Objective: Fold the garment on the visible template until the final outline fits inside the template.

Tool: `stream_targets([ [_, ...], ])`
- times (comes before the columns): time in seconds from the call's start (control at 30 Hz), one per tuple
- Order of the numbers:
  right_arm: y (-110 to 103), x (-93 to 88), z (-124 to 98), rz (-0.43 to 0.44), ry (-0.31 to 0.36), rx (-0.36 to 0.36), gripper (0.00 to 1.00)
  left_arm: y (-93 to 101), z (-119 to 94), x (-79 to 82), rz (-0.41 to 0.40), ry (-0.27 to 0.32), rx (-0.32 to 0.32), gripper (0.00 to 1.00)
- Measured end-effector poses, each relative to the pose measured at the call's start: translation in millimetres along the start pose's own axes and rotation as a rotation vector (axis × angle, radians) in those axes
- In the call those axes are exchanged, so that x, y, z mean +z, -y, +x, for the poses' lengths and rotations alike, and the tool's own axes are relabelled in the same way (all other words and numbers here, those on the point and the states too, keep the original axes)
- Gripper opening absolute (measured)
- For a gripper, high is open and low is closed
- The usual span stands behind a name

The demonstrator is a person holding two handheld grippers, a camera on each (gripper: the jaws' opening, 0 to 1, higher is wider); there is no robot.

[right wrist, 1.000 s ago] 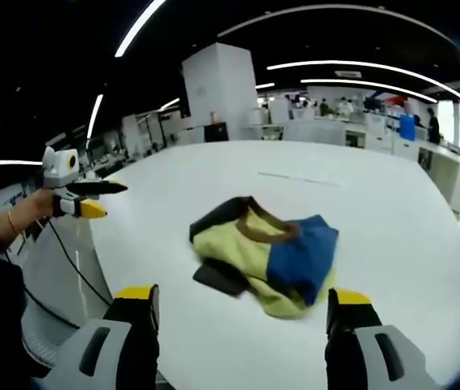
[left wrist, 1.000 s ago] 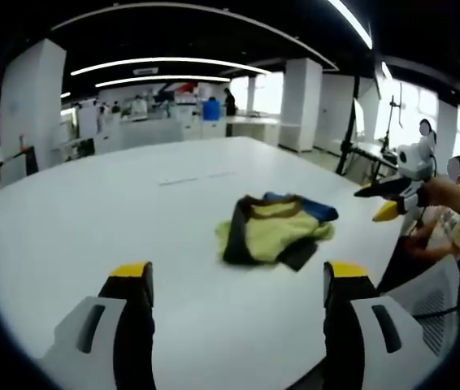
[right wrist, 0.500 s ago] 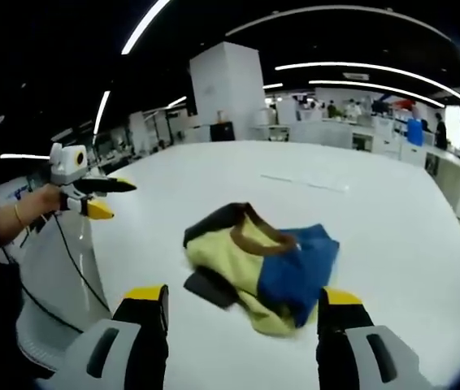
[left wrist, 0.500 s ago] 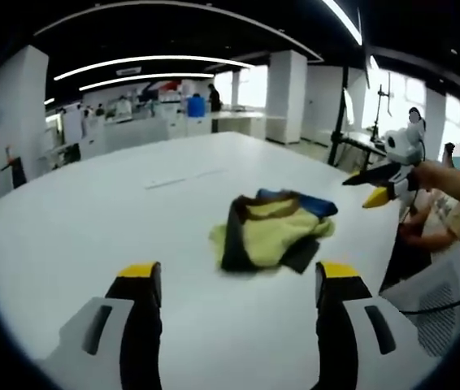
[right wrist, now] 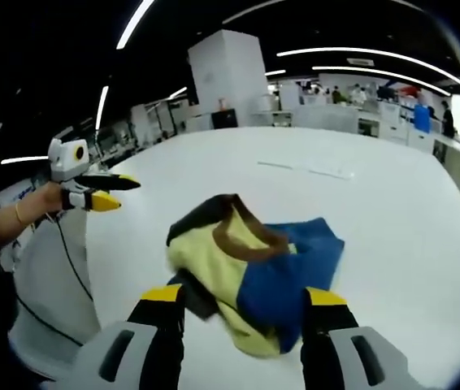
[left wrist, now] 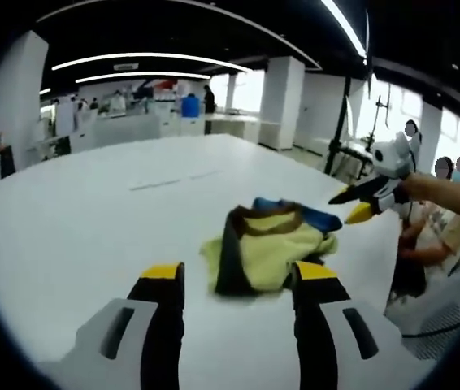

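Garment (left wrist: 269,248) — yellow, blue and dark panels — lies crumpled on the white table (left wrist: 84,219). Left gripper (left wrist: 235,280) jaws parted, nothing between them, just short of the cloth. Right gripper (right wrist: 245,302) likewise parted and unloaded — over the garment's near edge.

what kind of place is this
Probably an open-plan office or lab: a large white table holding a crumpled garment, long ceiling strip lights, white pillars, and desks with people in the background.
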State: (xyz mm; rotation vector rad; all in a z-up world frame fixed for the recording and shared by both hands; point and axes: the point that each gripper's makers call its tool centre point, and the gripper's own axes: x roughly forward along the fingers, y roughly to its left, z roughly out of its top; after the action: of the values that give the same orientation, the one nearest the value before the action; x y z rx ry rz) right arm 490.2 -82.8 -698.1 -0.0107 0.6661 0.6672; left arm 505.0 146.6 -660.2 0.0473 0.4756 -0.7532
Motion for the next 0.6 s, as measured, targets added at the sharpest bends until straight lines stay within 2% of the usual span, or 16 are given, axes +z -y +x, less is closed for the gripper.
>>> stream_targets([
  [0.1, 6, 0.3, 6, 0.034, -0.006, 0.002, 0.46, -5.4, 14, -12.0, -0.001, -0.048, -0.002, 0.46],
  [0.2, 11, -0.8, 10, 0.043, -0.014, 0.004, 0.40, -5.1, 27, -19.3, -0.001, -0.072, -0.019, 0.42],
  [0.4, 28, -8.7, 16, 0.089, -0.038, -0.025, 0.32, -8.6, 53, -26.3, -0.005, -0.094, -0.056, 0.36],
  [0.5, 28, -10.9, 17, 0.099, -0.041, -0.025, 0.33, -8.0, 64, -29.0, -0.019, -0.113, -0.077, 0.32],
  [0.6, 27, -12.4, 18, 0.100, -0.050, -0.020, 0.28, -7.5, 75, -29.1, -0.028, -0.109, -0.092, 0.28],
])
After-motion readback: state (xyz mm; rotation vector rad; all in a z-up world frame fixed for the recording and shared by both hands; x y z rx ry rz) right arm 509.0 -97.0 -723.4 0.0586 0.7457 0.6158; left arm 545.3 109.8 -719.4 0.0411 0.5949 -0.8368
